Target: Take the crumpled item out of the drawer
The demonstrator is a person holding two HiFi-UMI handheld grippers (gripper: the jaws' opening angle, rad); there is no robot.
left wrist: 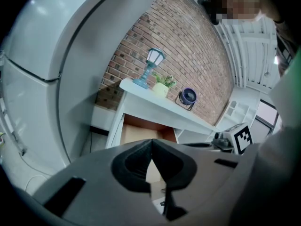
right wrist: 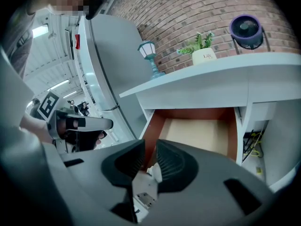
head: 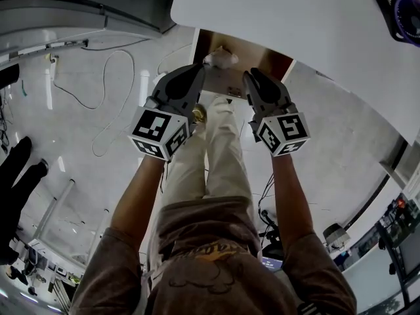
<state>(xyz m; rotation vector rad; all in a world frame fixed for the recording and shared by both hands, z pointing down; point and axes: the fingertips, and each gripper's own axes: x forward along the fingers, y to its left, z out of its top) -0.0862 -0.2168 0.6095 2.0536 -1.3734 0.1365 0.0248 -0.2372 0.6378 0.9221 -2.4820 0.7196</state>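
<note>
The crumpled white item (head: 221, 58) lies at the front of the open drawer (head: 262, 54), under the white table top (head: 275, 12). Both grippers hang side by side just short of the drawer front. My left gripper (head: 199, 72) is shut, its tips meeting with nothing between them (left wrist: 151, 145). My right gripper (head: 252, 77) has a narrow gap between its jaws (right wrist: 150, 147). Through that gap the crumpled item (right wrist: 155, 172) shows beyond the pads, not pressed by them. The drawer's tan floor (right wrist: 197, 131) looks bare further back.
On the table top stand a blue lantern (right wrist: 149, 55), a potted plant (right wrist: 203, 51) and a small fan (right wrist: 247, 29). A grey refrigerator (head: 98, 5) stands left of the table. Cables (head: 108, 104) trail over the pale floor. The person's legs (head: 210, 163) are below the grippers.
</note>
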